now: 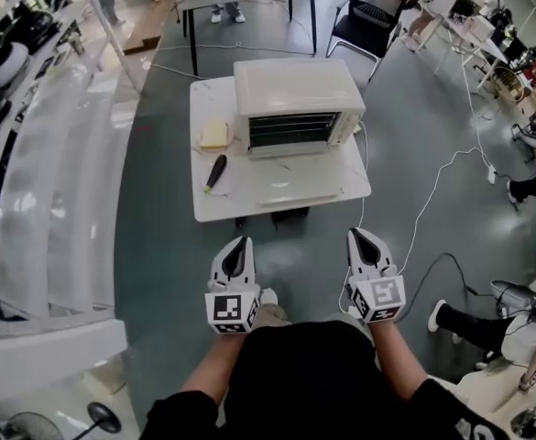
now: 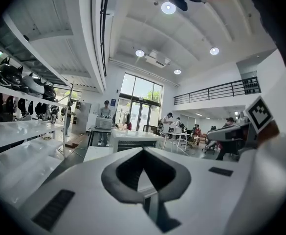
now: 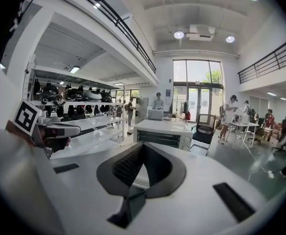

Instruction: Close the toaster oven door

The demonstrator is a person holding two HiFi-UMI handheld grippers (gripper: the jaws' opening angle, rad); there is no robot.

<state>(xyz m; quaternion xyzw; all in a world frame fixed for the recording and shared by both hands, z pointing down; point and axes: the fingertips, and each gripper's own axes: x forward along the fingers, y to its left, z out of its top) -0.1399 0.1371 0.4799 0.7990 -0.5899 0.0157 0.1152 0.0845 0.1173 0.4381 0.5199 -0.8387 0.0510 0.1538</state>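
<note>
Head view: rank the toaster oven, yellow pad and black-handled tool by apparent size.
Largest first:
white boxy toaster oven
pale yellow square pad
slim black-handled tool
Last two look close: tool longer but thinner.

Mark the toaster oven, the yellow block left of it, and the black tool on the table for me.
toaster oven (image 1: 297, 88), head view, on its white top panel.
yellow block (image 1: 214, 135), head view, middle of its top face.
black tool (image 1: 215, 172), head view, midway along its length.
</note>
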